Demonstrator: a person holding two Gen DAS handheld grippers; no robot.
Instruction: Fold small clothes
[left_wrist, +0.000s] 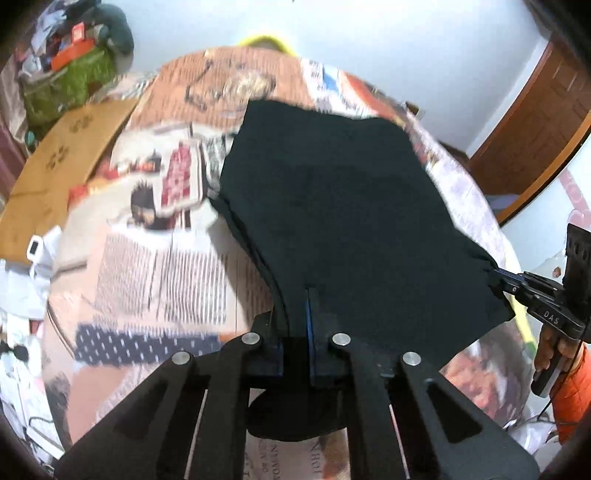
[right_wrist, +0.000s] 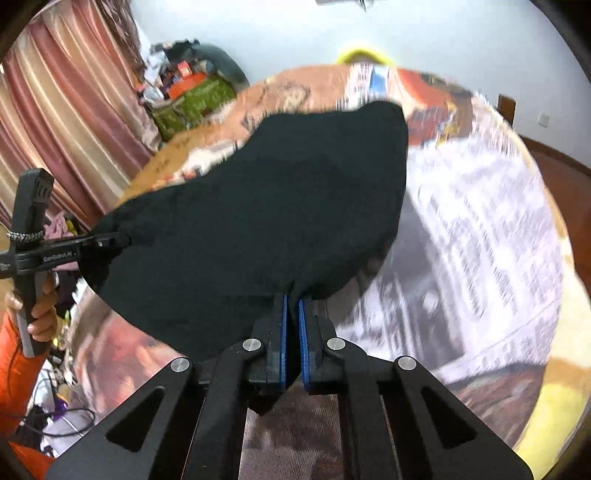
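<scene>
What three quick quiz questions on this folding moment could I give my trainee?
1. True or false: both the left gripper and the right gripper have their jaws shut on the black fabric garment.
2. What covers the round table under the garment? A) printed newspaper B) a white towel C) bare glass
3. Fill in: the person's sleeve is ____ in colour.

Key: 1 true; 2 A; 3 orange.
</scene>
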